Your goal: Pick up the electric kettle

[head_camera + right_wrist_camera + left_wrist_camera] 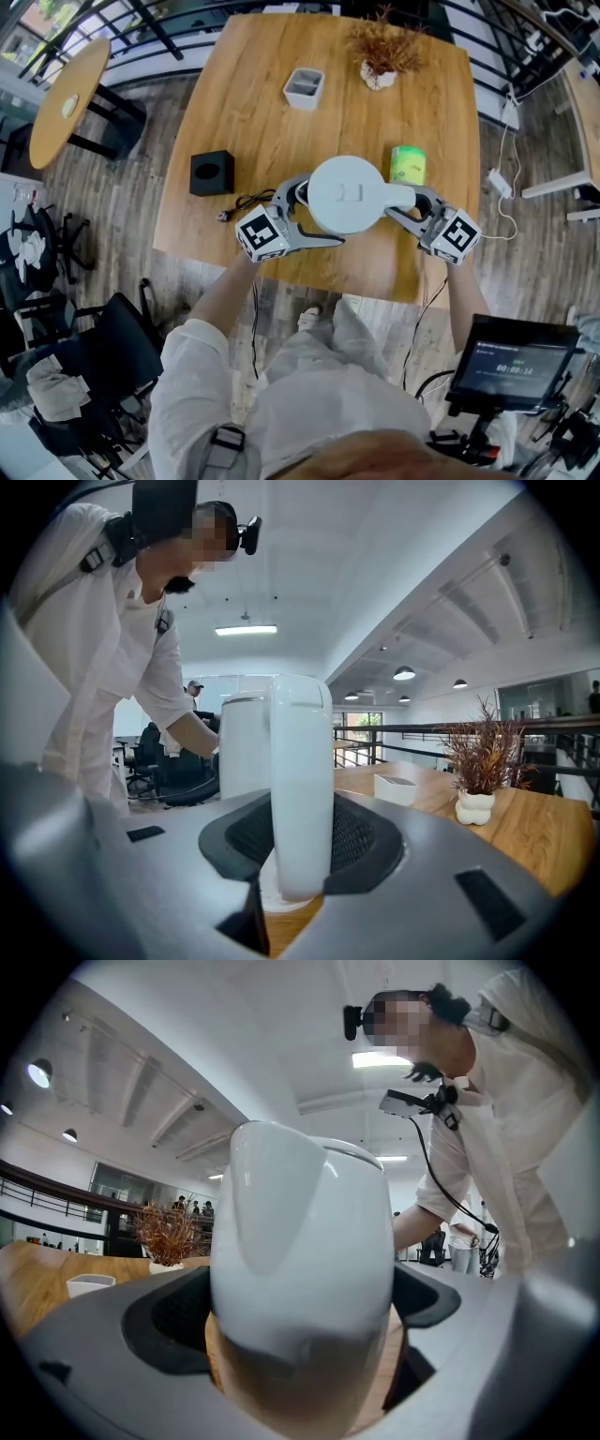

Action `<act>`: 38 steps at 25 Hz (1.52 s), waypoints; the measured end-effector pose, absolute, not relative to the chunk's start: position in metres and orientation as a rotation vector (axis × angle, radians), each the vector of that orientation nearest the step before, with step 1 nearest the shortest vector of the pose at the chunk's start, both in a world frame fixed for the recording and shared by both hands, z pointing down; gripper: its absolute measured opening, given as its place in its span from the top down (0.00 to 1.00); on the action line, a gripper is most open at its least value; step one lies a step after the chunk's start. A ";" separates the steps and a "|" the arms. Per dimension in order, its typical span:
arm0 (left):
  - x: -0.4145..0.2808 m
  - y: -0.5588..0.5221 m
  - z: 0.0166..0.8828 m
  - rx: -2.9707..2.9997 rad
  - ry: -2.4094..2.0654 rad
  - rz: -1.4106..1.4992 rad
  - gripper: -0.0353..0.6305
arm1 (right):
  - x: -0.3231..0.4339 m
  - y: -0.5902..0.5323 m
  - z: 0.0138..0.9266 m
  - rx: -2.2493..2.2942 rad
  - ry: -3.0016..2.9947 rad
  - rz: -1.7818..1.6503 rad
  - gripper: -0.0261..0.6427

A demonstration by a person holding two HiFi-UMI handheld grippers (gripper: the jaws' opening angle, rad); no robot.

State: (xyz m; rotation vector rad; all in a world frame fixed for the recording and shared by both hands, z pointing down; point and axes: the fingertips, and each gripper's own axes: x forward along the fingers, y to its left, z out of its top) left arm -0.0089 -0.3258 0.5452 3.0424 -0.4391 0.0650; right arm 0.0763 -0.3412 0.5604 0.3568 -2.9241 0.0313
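A white electric kettle [347, 194] stands near the front edge of the wooden table [244, 112]. My left gripper [317, 211] is at its left side. In the left gripper view the kettle's spout side [300, 1269] fills the gap and both pads press on it, so my left gripper [300, 1340] is shut on it. My right gripper [401, 201] is at the kettle's right side. In the right gripper view the upright white handle [300, 780] sits between the dark pads, with my right gripper [302, 855] shut on it. The kettle's round base [277, 897] shows below on the wood.
A green can [407, 164] stands just behind the right gripper. A black box [211, 172] and a black cord with plug [246, 202] lie to the left. Farther back are a white tray [304, 87] and a dried plant in a vase [382, 56]. A screen [516, 361] stands at lower right.
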 end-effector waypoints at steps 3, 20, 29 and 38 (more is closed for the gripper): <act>-0.007 -0.326 0.541 3.046 -0.440 0.052 0.07 | 0.078 -0.341 0.557 0.361 -2.939 0.014 0.78; 0.007 -0.312 0.431 3.109 -0.408 0.034 0.07 | 0.093 -0.326 0.443 0.406 -3.001 -0.091 0.79; 0.019 -0.294 0.374 3.139 -0.377 0.000 0.07 | 0.106 -0.305 0.386 0.437 -2.997 -0.141 0.79; 0.028 -0.267 0.320 3.165 -0.352 0.037 0.07 | 0.115 -0.278 0.335 0.455 -3.033 -0.168 0.79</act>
